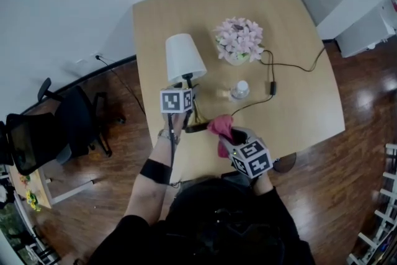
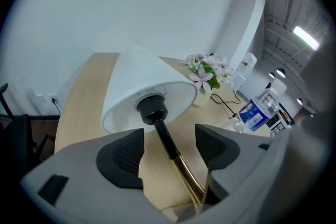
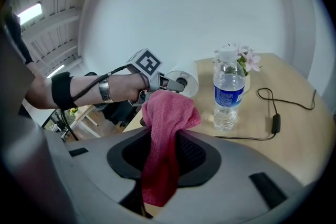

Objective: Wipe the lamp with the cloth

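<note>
Left gripper point(image 2: 169, 152): jaws stand apart. The black-and-brass stem point(image 2: 167, 138) of the white-shaded table lamp point(image 2: 142, 81) runs lengthwise between them, with a gap showing on either side at the pads. The lower brass end sits nearer the right-hand jaw. The shade's open underside faces back at the jaws, just beyond their tips.

Right gripper point(image 3: 165, 157): jaws clamped on the pink-red terry cloth point(image 3: 168, 113). One bunched end stands up above the jaws and the other hangs down behind them. The cloth is near the lamp's lower stem; whether it touches cannot be made out.

Ahead of the right jaws, and to their right:
- A clear plastic water bottle with white cap and blue label point(image 3: 227, 94) stands upright on the light wooden surface point(image 1: 298, 102), with water in it and the cap on.
- A small white vase point(image 2: 202, 98) stands further off and holds pink-and-white flowers point(image 1: 239, 37).

A thin black cable with an inline switch point(image 3: 275, 123) lies on the surface, right of the bottle.
</note>
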